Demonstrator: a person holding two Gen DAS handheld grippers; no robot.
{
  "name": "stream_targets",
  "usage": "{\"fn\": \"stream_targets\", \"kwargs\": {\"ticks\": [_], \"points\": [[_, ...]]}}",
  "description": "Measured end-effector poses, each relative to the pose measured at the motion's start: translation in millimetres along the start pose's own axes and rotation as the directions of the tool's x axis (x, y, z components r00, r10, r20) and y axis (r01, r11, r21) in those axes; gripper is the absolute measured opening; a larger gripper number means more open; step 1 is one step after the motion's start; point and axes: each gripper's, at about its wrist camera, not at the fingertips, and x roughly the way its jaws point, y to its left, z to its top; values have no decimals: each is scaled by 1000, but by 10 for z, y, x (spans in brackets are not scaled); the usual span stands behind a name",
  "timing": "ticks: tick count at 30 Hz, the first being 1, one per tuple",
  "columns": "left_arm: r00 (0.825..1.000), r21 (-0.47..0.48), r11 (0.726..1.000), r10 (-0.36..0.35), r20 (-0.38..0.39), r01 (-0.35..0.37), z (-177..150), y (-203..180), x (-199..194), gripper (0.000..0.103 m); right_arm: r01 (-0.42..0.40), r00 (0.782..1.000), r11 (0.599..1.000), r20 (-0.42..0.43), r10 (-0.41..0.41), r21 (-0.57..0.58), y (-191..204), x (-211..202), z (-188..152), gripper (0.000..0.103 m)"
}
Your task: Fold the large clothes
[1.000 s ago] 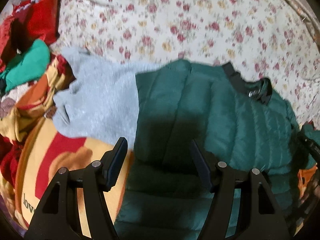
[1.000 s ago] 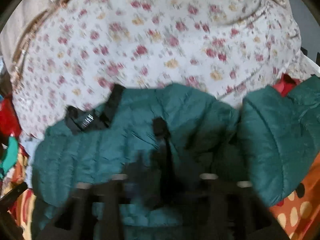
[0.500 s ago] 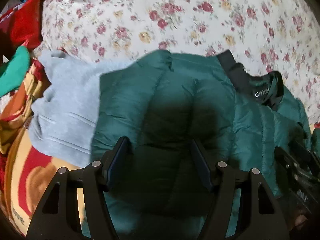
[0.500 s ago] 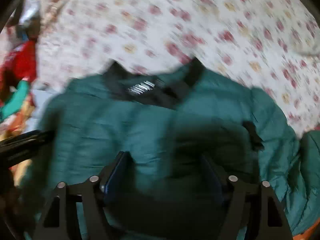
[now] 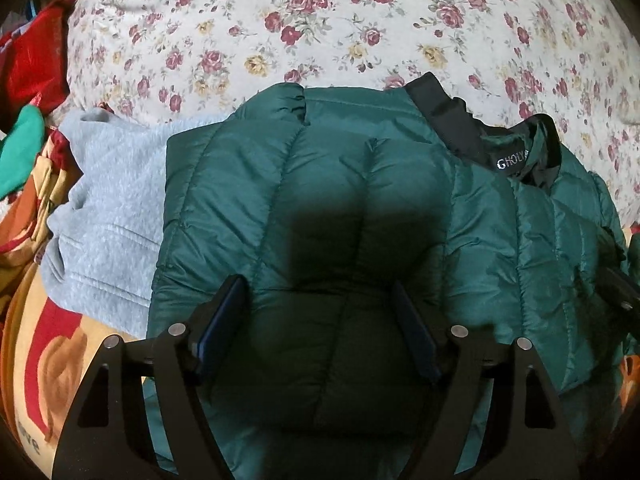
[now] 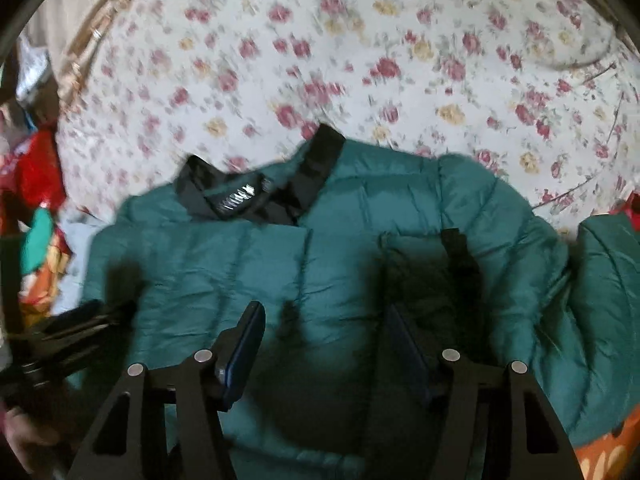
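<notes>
Flowery bedsheet [image 5: 320,20] up top. Green puffy jacket [image 5: 320,200] mid-frame: soft, light, slippery; grab hem/edge. Left gripper [image 5: 320,320] opening, right gripper [image 6: 324,344] closing, both pinching nothing.

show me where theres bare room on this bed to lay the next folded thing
Free: the floral bedsheet beyond the green puffer jacket, past its black collar. Crowded: the left side, where the grey sweater butts against the jacket and a pile of red and green clothes.
</notes>
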Motion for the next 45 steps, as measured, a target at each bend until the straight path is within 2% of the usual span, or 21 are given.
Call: {"fn": "stream_targets", "kwargs": {"ticks": [3, 5, 8, 11, 14, 20, 25, 27, 30, 33, 36, 45], "points": [[1000, -6, 1000, 6, 3, -6, -1, -5, 11, 78, -17, 1000, 999, -4, 17, -38, 78, -96, -66, 61], [1000, -7, 1000, 7, 5, -7, -7, -10, 21, 78, -14, 999, 999, -35, 12, -50, 75, -19, -113, 61], [1000, -6, 1000, 7, 8, -7, -11, -10, 27, 79, 41, 996, 998, -77, -45, -53, -19, 213, -204, 61], [1000, -3, 1000, 9, 9, -9, -12, -15, 28, 79, 24, 997, 1000, -80, -25, -15, -103, 315, -229, 61], [1000, -1, 1000, 14, 11, -14, -15, -20, 31, 79, 33, 996, 999, -81, -35, -28, -80, 253, -210, 61], [1000, 4, 1000, 18, 16, -18, -25, -32, 30, 80, 13, 999, 1000, -36, -14, -18, -76, -142, -243, 62], [1000, 3, 1000, 17, 22, -17, -38, -39, 18, 80, 73, 992, 997, -99, -77, -39, -120, 93, -305, 62], [1000, 7, 1000, 20, 19, -20, -54, -38, -32, 80, 79, 990, 996, -117, -83, -40, -130, 221, -340, 63], [1000, 9, 1000, 22, 11, -22, -96, -35, -153, 80, 98, 988, 993, -113, -104, -64, -86, 176, -307, 63], [1000, -4, 1000, 1, 11, -1, -147, -7, -283, 80, 78, 992, 997, -102, -79, -17, -125, 28, -282, 63], [1000, -6, 1000, -11, 27, 11, -207, -8, -441, 80, 55, 996, 998, -78, -54, 18, -169, -140, -279, 72], [995, 37, 998, -48, 88, 45, -331, -184, -921, 80, 64, 997, 997, -41, -63, 38, -192, -518, -313, 72]]}}
